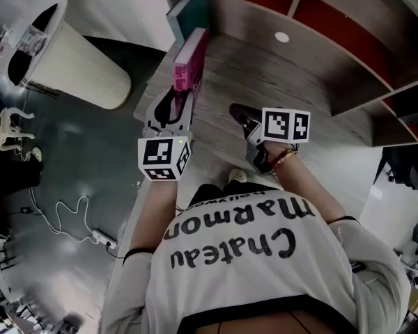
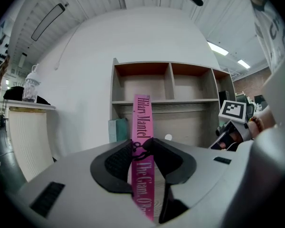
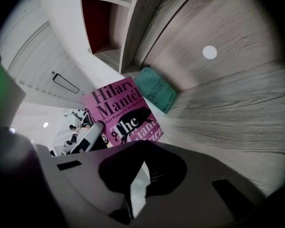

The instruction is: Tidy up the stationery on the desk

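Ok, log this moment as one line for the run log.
left claw: shut on pink paperback book, held upright | right claw: shut, empty | teal book: on grey wood-grain desk, by shelf

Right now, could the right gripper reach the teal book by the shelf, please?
Probably yes: bare desk lies between the right gripper and the teal book; the pink book in the left gripper stands beside it. The right jaws are shut and must open.

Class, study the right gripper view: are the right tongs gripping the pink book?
No: the right tongs are shut on nothing, and the pink book stands beyond their tips.
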Demonstrator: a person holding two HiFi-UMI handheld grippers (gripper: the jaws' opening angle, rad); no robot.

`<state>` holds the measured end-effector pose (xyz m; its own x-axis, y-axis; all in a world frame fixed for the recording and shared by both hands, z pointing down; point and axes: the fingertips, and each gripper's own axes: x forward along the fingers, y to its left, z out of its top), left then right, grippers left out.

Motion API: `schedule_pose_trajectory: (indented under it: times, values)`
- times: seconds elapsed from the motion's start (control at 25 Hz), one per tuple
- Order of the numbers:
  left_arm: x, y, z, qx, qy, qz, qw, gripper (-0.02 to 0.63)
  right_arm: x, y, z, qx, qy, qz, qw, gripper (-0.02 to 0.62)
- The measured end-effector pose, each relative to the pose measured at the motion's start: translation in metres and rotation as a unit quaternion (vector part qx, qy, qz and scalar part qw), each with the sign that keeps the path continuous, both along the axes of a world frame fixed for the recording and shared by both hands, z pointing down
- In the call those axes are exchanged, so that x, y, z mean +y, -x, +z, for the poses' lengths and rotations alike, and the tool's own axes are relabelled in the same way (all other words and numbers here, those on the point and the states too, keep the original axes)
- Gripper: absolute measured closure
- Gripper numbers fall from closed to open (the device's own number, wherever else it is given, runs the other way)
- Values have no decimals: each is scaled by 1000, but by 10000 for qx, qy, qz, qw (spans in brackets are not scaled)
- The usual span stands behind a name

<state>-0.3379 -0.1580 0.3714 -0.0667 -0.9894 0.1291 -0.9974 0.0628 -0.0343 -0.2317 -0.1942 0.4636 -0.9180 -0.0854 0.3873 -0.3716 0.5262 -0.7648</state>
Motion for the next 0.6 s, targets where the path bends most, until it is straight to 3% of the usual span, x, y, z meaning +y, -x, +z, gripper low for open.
schedule_pose_trajectory:
  times: [0.36, 0.6]
  values:
    - [-17, 9, 15, 223, 155, 312, 9991, 466, -9, 3, 4, 95, 18, 342, 9994, 580]
    - [-32, 15, 13, 90, 360, 870, 9955, 466, -21, 14, -10, -25, 16, 961, 9954, 580]
